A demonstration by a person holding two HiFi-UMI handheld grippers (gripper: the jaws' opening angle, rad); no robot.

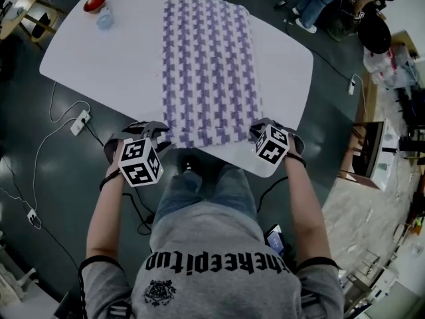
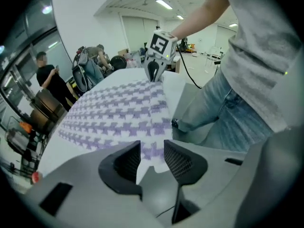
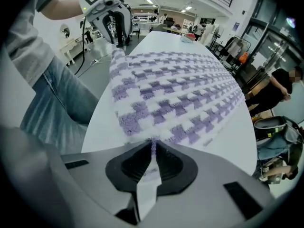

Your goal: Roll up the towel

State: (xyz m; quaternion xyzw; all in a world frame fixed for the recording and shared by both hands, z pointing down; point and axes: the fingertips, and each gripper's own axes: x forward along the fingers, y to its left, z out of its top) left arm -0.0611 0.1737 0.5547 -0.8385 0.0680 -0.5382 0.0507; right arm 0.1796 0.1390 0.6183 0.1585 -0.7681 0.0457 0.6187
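A white-and-purple checked towel lies spread flat down the middle of a white tabletop. Its long sides run away from the person, and its near short edge lies at the tabletop's near edge. The person stands at that edge with one pair of tongs at each near corner of the towel, both pointing steeply down. The left tongs are at the near left corner. In the left gripper view their two dark ribbed pads stand apart, and the left tongs press on nothing. The purple-patterned corner of the towel shows through the gap just beyond them. The right tongs are at the near right corner. In the right gripper view the right tongs are closed on the hem, with a thin strip of cloth pinched between the pads. The towel bunches up slightly where it enters them. Each gripper view also shows the other pair across the near edge: the right tongs touch the far corner there, and the left tongs hang just above theirs. A red bowl sits at the tabletop's far left corner, well apart from the towel, with a small pale thing just beside it that is too blurred to name. A power strip lies on the dark floor to the left.
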